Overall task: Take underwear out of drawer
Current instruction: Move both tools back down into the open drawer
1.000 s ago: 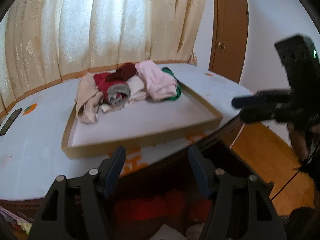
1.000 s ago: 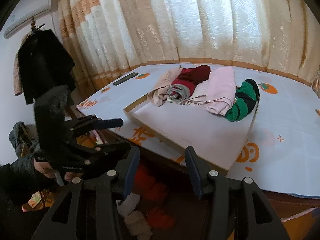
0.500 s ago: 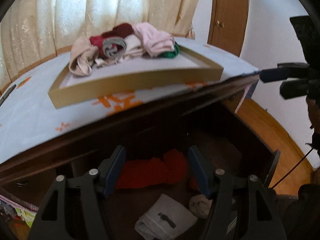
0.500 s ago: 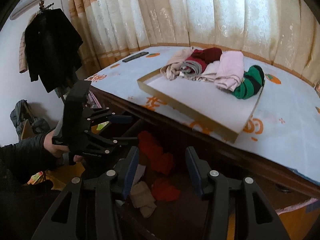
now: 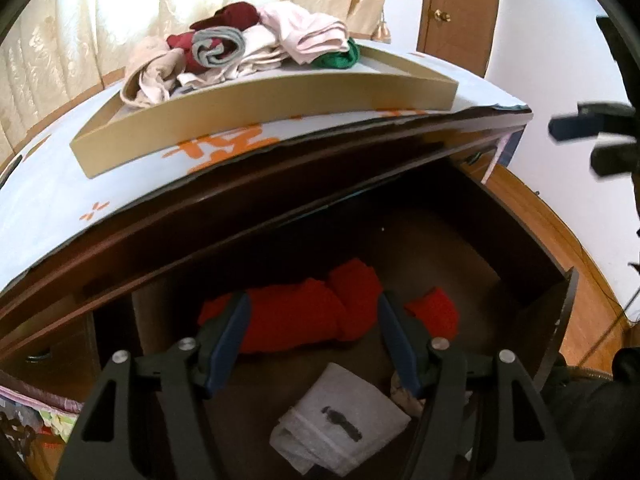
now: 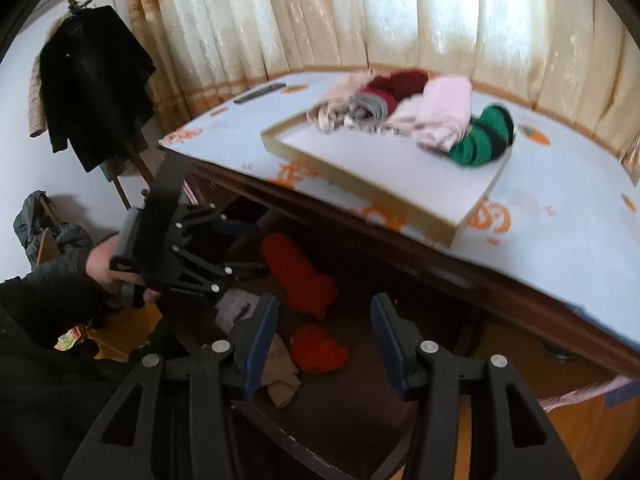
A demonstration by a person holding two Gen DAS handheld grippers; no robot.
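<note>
Coat [image 6: 92,92] in right view, door [image 5: 460,4] left

Domestic bedroom. Evidence: cream patterned curtains [image 6: 400,20] filled the upper frame; dark coat on a stand [image 6: 92,92] at upper left; wooden door [image 5: 460,12] at upper right; wooden floor [image 5: 560,248]; open drawer [image 5: 460,240] containing folded clothing.

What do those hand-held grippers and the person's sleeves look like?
Each hand-held gripper, left and right, is black plastic: two angular arms with silver rivets and blue-padded fingers. The sleeve behind the left one is dark.
</note>
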